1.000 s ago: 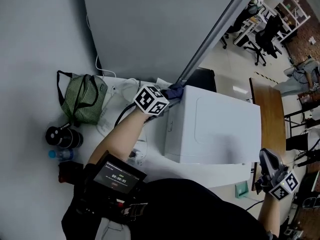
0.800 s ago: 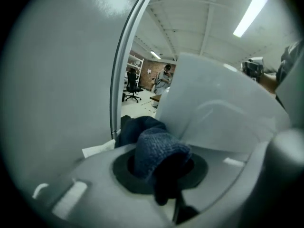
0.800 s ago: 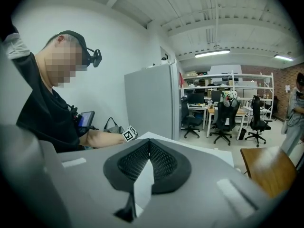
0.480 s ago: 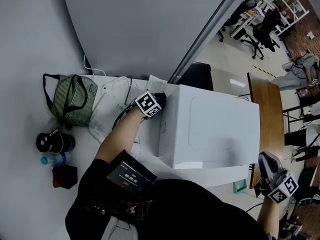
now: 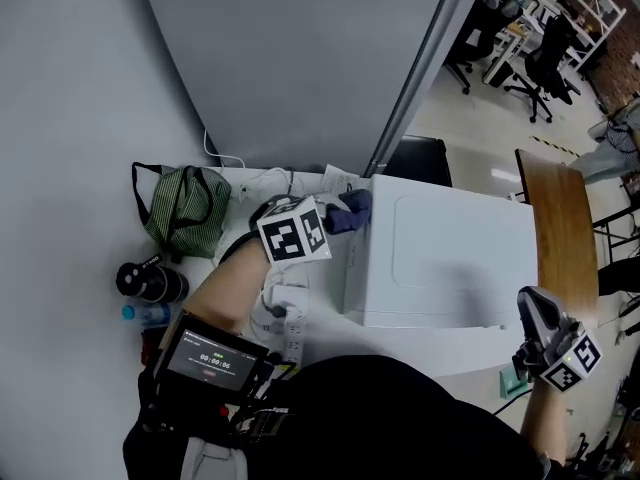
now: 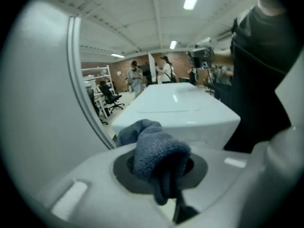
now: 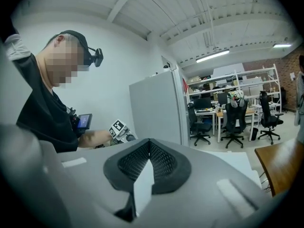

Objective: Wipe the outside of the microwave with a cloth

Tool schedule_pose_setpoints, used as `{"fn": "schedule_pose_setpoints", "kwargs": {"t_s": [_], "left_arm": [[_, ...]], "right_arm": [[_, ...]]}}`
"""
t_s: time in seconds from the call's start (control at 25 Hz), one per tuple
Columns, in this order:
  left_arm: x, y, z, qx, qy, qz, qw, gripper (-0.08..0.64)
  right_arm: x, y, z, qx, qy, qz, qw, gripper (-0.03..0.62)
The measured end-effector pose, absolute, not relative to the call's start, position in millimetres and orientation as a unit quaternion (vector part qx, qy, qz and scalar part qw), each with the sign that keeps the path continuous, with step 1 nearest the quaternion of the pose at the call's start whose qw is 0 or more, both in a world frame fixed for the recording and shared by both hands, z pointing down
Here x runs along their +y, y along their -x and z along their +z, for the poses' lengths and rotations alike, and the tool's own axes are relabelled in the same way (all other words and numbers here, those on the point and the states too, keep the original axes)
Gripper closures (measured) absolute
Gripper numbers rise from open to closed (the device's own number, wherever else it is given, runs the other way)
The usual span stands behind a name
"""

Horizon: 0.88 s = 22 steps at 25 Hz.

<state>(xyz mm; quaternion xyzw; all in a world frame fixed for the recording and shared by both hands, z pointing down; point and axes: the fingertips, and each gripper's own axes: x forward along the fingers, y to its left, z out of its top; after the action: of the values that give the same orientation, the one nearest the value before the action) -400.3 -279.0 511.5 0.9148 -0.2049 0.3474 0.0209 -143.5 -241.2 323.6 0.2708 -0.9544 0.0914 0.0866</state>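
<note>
Drawn back along microwave (image 5: 450, 258) left edge: left gripper (image 5: 335, 222), jaws clamped on cloth (image 5: 353, 208) touching top corner. Right gripper (image 5: 533, 310) shut, empty, well apart. Risk: bunched cloth slipping free under rubbing.

- The microwave (image 5: 440, 258) stands on the surface (image 5: 440, 346), centre-right in the head view.
- The cloth (image 5: 352, 208) sits at the microwave's 10 o'clock corner, between the left gripper's (image 5: 335, 220) jaws.
- The bag (image 5: 185, 208) lies at the microwave's 9 o'clock, well apart.
- The bottle (image 5: 145, 315) lies at the bag's 6 o'clock.
- The right gripper (image 5: 532, 313) is at the microwave's 4 o'clock.
</note>
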Motion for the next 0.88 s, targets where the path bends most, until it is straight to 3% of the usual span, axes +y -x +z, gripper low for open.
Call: {"fn": "schedule_pose_setpoints", "kwargs": {"t_s": [0.36, 0.72, 0.88], "left_arm": [[-299.1, 386.3, 605.0, -0.169, -0.865, 0.471, -0.031, 0.502], [-307.8, 391.3, 721.7, -0.166, -0.854, 0.491, 0.05, 0.502], [-294.6, 393.5, 713.2, -0.177, -0.86, 0.473, 0.065, 0.502]], "right_arm": [[-229.4, 130.4, 329.6, -0.945, -0.29, 0.1, 0.112, 0.588], [-225.6, 127.1, 338.3, -0.938, -0.296, 0.103, 0.146, 0.588], [-221.6, 130.8, 333.7, -0.945, -0.285, 0.097, 0.13, 0.588]]}}
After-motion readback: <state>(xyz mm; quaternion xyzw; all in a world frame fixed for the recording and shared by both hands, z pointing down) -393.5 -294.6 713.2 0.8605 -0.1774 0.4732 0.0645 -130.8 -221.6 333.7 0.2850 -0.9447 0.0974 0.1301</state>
